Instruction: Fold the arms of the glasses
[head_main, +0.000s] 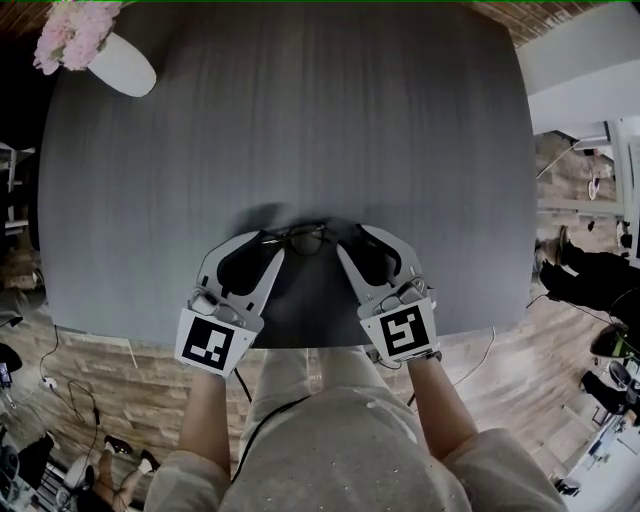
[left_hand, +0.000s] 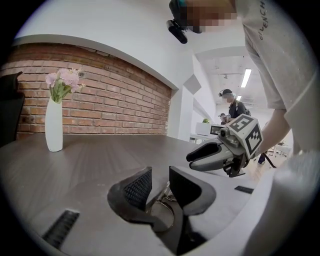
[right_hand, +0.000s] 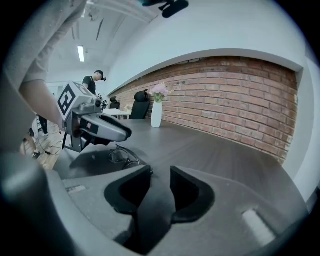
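Observation:
A pair of thin dark-rimmed glasses (head_main: 305, 238) lies on the grey table (head_main: 300, 120) near its front edge, between my two grippers. My left gripper (head_main: 270, 243) is at the glasses' left end. In the left gripper view its pads stand apart, with a rim of the glasses (left_hand: 164, 202) lying low in the gap and neither pad pressing on it. My right gripper (head_main: 350, 243) is just right of the glasses, open and empty. In the right gripper view the glasses (right_hand: 125, 157) lie ahead and to the left, under the left gripper (right_hand: 127, 134).
A white vase with pink flowers (head_main: 120, 62) stands at the table's far left corner. The table's front edge runs just behind both grippers, at the person's legs. A brick wall (right_hand: 240, 100), office chairs and people are beyond the table.

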